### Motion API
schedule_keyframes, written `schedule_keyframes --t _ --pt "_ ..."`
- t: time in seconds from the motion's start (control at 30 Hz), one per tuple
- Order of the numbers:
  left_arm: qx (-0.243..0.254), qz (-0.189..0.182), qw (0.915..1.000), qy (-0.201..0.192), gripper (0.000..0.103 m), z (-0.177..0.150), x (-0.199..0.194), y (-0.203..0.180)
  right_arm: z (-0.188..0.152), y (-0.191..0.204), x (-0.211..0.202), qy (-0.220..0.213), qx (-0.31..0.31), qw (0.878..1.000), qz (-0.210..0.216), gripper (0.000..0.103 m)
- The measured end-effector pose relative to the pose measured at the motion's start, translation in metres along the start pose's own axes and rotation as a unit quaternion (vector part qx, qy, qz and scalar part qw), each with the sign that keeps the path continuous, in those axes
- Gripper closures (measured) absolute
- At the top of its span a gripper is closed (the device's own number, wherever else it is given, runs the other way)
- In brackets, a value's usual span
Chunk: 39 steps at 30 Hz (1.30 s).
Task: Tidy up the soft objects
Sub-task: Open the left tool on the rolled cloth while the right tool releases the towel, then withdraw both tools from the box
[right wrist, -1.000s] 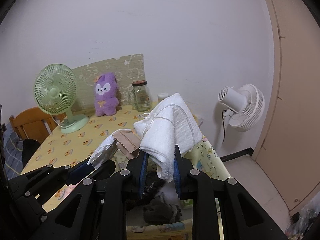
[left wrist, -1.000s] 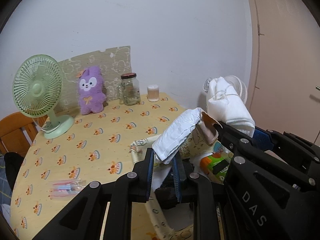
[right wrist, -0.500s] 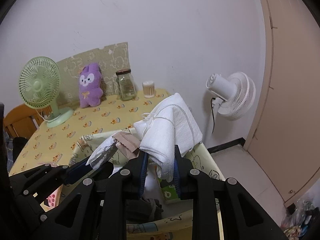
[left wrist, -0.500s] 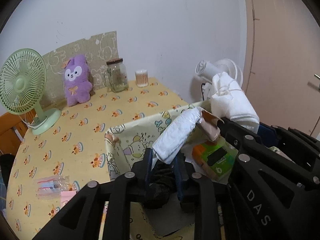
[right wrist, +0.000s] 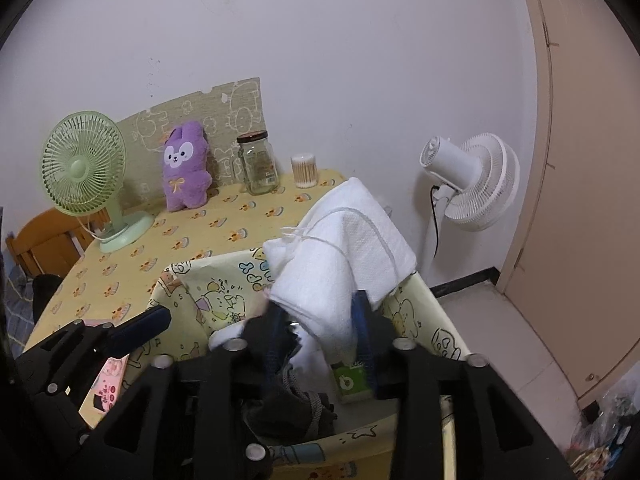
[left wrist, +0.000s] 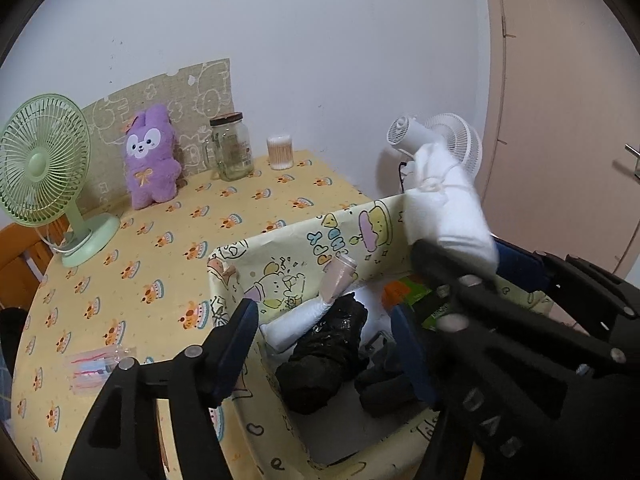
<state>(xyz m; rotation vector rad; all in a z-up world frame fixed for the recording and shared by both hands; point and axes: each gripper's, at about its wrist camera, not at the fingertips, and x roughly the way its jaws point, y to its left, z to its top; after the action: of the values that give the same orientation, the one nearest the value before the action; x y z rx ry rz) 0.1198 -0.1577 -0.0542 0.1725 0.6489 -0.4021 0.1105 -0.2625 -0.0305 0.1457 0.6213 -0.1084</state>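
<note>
Left gripper (left wrist: pixel 324 344) jaws spread wide, nothing between them, hanging over the near-left part of the storage bin (left wrist: pixel 280 240). Right gripper (right wrist: pixel 320 340) jaws pinched on a folded white towel (right wrist: pixel 340 256), held up above the bin's right side; a thin white string loops over the towel. In the left wrist view the same towel (left wrist: pixel 448 216) sits above the bin's far-right corner, with the right gripper's black frame under it.

Inside the bin: a white rolled pad (left wrist: pixel 296 320) lying along the left wall with a beige tip pointing up, touching a crumpled black cloth (left wrist: pixel 328 356) in the middle. A second dark bundle (left wrist: pixel 384 384) just beside it to the right. A green packet (left wrist: pixel 428 304) against the far-right side, partly hidden by the right gripper. The bin is yellow fabric with cartoon prints, open top, sitting at the right edge of the table (left wrist: pixel 168 240).

Table has a yellow cloth with a small repeated pattern. On it, well apart from the bin: green desk fan (left wrist: pixel 40 168) far left, purple plush bunny (left wrist: pixel 150 156) leaning on a beige printed board (left wrist: pixel 192 88), glass jar (left wrist: pixel 232 146) beside the plush, cotton swab tub (left wrist: pixel 280 152) right of the jar. A clear plastic packet (left wrist: pixel 96 368) lies near the left gripper. White floor fan (right wrist: pixel 472 180) stands off the table by the wall. Wooden chair (right wrist: pixel 40 240) at far left.
</note>
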Motion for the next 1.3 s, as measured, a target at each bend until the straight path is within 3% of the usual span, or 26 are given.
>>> schedule_keyframes --t 0.07,0.17,0.37,1.3 --pt "0.005 -0.009 0.9999 -0.003 0.019 -0.001 -0.004 -0.002 -0.002 -0.001 -0.001 0.0 0.01 1.0 -0.001 0.034" --pt "0.011 -0.003 0.9999 -0.01 0.015 -0.001 -0.009 -0.005 -0.003 0.0 -0.004 -0.004 0.014 1.0 -0.005 0.021" --pt "0.008 0.002 0.9999 -0.014 0.011 -0.002 -0.017 -0.002 -0.004 0.004 -0.013 -0.013 0.009 1.0 -0.019 0.011" --pt "-0.019 0.035 0.9981 -0.048 0.009 -0.012 -0.065 0.042 0.001 0.056 -0.042 -0.016 -0.009 1.0 0.009 0.009"
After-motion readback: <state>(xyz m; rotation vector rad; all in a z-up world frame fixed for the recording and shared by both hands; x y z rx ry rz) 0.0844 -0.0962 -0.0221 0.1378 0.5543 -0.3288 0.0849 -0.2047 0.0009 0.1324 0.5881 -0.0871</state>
